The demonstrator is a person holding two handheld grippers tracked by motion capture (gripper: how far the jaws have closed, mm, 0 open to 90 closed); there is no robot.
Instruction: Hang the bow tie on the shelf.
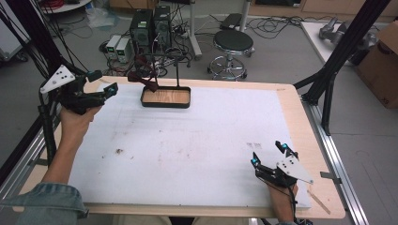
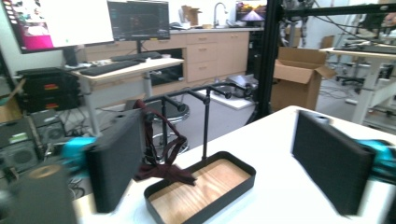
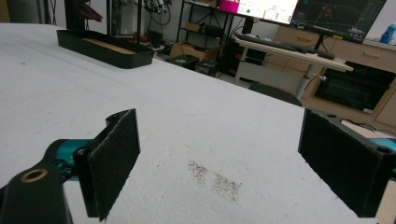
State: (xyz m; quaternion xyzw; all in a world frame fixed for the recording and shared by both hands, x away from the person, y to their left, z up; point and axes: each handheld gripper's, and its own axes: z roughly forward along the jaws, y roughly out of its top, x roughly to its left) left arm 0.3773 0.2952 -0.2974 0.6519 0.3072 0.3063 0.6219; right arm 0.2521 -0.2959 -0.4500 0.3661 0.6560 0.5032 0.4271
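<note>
Right gripper: jaws parted wide, nothing between them, low over white table cover. Dark speckled smudge on the cover, between the jaws. Black tray with wooden floor, well beyond the smudge. Desk with monitors past the cover's edge.

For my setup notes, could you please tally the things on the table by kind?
Black tray with stand: 1
Dark red cloth hanging on the stand: 1
Hand-held grippers, left and right: 2
Total: 4

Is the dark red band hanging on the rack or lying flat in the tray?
Hanging: the band drapes from the rack, its lower end resting on the tray's rim.
</note>
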